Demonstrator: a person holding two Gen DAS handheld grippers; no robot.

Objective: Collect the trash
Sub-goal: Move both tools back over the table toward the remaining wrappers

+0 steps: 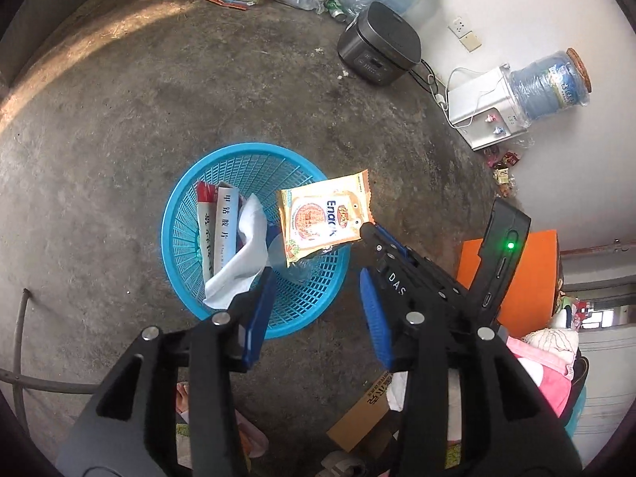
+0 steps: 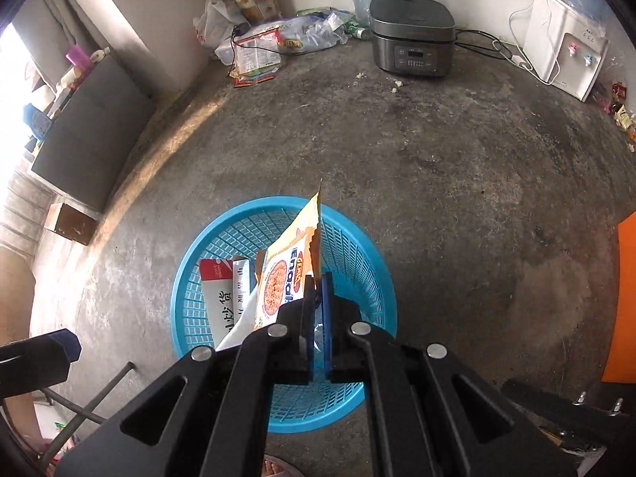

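Both wrist cameras look steeply down along their own fingers, from close above the blue basket on the concrete floor. The left view sits slightly to the basket's left, the right view nearly over it. Both share the basket, the rice cooker and the water dispenser by the far wall.

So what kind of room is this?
Probably a plain room in someone's home. A rice cooker and a water dispenser sit on the bare concrete floor by the wall, with a blue trash basket in the middle.
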